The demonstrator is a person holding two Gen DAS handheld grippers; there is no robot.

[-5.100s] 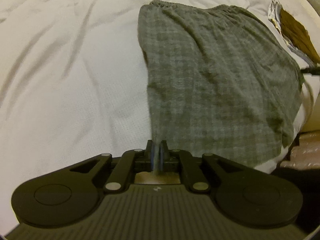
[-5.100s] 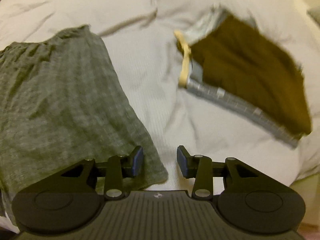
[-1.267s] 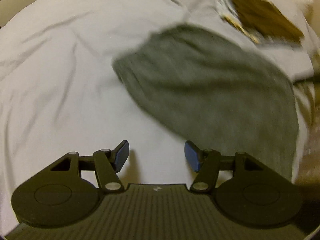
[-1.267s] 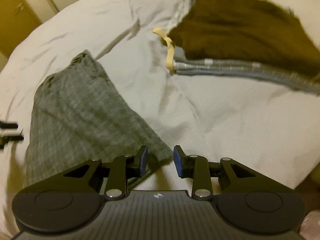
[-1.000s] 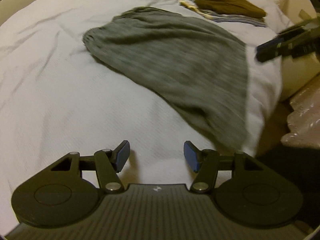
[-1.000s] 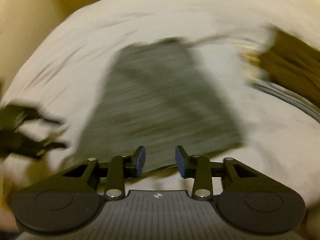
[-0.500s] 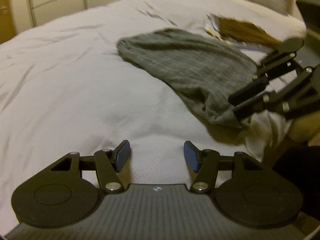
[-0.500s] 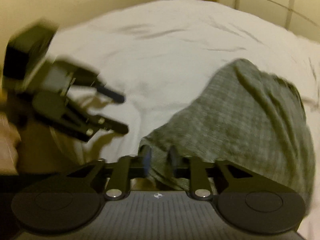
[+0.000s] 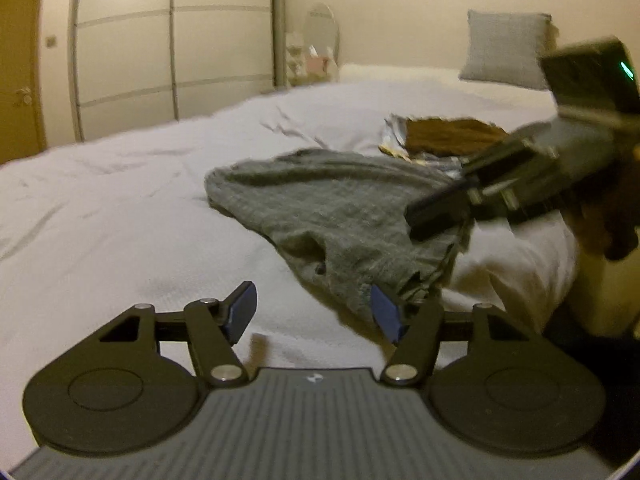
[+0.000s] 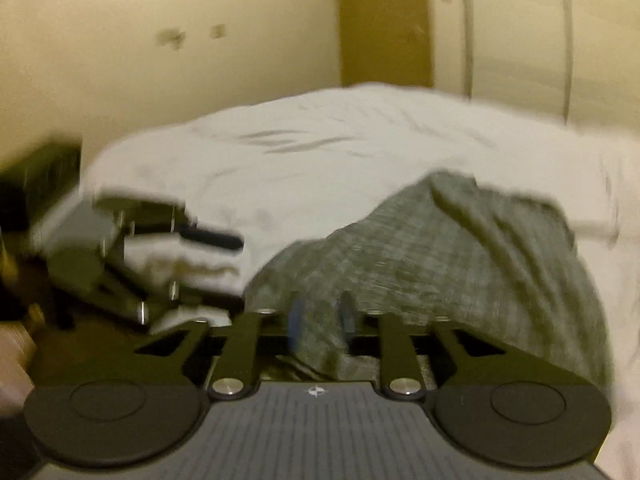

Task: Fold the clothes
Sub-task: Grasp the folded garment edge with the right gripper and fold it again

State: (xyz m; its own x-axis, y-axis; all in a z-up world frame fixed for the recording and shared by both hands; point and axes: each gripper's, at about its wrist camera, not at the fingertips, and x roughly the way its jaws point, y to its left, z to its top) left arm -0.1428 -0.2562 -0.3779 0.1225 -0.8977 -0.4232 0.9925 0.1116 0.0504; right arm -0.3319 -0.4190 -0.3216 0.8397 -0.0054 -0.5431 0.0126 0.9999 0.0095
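Note:
A grey checked garment (image 9: 340, 208) lies rumpled on the white bed (image 9: 100, 200), its near hem bunched at the bed's edge. My left gripper (image 9: 314, 310) is open low over the sheet, and its right fingertip (image 9: 384, 314) touches that hem. My right gripper (image 9: 424, 220) comes in from the right and holds a corner of the cloth slightly raised. In the right wrist view, the right gripper (image 10: 320, 320) is shut on a thick fold of the grey garment (image 10: 460, 248). The open left gripper (image 10: 238, 272) shows blurred at the left.
A folded stack topped by a brown piece (image 9: 452, 136) lies further back on the bed. A grey pillow (image 9: 504, 48) stands at the head. Wardrobe doors (image 9: 172, 60) line the far wall. The bed's edge (image 9: 520, 264) drops off at the right.
My left gripper has moved in low until its right finger meets the grey hem. My right gripper has stayed clamped on the corner and lifted it a little. Both views have tilted towards the walls.

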